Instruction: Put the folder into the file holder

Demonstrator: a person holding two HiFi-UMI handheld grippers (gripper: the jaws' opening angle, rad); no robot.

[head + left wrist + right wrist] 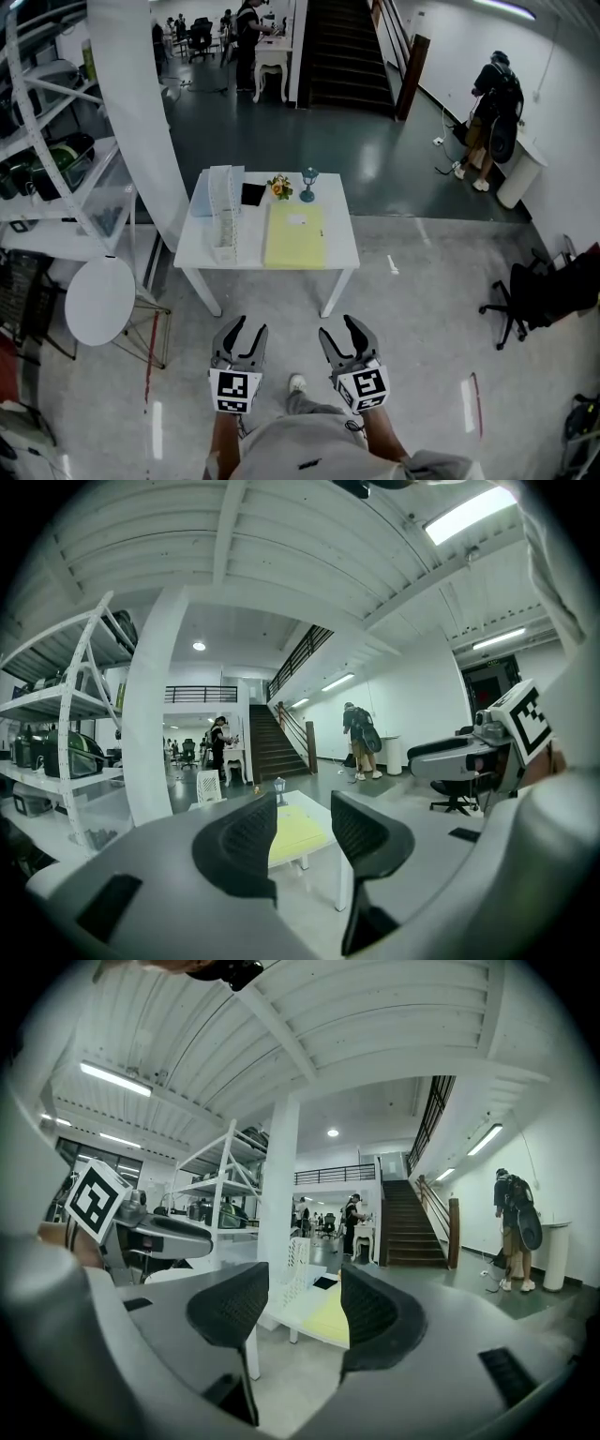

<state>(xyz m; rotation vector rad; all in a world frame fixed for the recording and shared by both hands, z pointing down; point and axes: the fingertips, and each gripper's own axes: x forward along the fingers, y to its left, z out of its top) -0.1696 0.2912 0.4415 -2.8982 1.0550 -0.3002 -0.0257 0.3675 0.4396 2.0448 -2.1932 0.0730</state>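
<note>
step: approach desk (pixel 342 261) | left gripper (pixel 248 326), right gripper (pixel 338 328): fingers released, empty | tip: meet folder (pixel 295 236) near edge squarely; file holder (pixel 223 214) stands just beside it

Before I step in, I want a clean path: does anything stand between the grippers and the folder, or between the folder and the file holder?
Nothing visible. Bare floor lies between the left gripper, the right gripper and the table, where the folder lies flat. The file holder stands beside it, nothing between.
</note>
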